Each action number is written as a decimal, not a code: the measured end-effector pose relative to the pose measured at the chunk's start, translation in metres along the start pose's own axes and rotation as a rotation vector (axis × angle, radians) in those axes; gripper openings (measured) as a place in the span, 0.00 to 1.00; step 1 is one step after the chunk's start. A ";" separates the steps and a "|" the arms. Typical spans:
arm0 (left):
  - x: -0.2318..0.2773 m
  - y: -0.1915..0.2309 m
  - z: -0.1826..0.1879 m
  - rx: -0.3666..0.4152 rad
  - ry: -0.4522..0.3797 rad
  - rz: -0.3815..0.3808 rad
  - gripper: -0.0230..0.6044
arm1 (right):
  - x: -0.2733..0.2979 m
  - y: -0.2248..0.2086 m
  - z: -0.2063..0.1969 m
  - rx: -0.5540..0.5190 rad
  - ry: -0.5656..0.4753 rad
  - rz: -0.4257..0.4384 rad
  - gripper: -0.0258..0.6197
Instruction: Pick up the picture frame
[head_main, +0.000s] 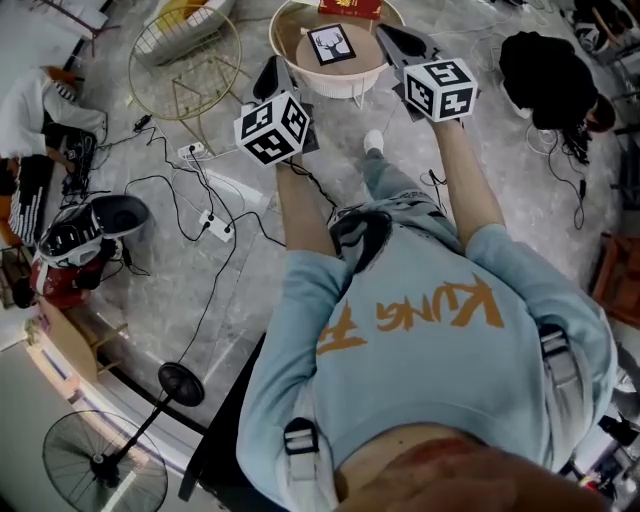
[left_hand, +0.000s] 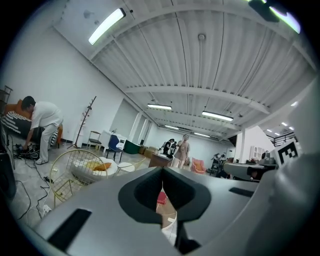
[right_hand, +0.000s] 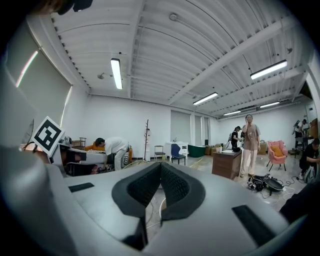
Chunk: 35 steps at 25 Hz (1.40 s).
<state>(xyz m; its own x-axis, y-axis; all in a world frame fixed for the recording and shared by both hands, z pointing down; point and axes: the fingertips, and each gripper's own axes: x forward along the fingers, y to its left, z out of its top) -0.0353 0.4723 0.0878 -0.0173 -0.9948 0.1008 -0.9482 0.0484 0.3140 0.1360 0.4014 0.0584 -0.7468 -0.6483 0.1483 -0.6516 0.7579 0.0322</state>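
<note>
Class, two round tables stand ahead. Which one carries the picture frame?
The white-rimmed table straight ahead, with the picture frame lying on its wooden top; the gold wire one stands to its left.

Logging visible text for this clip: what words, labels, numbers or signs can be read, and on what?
"KUNG": orange letters on the person's light blue shirt, seen upside down; the word beside it is too creased to read.
Red box: print too small to read.
Marker cubes: square patterns only, no letters.
Picture frame: drawing only, no text.

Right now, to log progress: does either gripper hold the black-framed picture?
No, the black picture frame rests on the round white-rimmed table, no jaws touching it.
</note>
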 end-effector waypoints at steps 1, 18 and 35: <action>0.010 0.000 -0.001 0.004 0.006 -0.001 0.07 | 0.007 -0.007 -0.003 0.008 0.003 0.002 0.04; 0.285 0.071 -0.070 -0.131 0.212 0.115 0.07 | 0.248 -0.204 -0.070 0.173 0.158 0.032 0.04; 0.473 0.117 -0.089 -0.063 0.374 0.131 0.07 | 0.423 -0.313 -0.125 0.326 0.238 0.042 0.04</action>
<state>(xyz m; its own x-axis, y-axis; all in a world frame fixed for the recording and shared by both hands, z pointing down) -0.1263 0.0157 0.2564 -0.0092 -0.8790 0.4767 -0.9241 0.1897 0.3319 0.0407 -0.1011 0.2347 -0.7473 -0.5531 0.3684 -0.6575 0.6960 -0.2887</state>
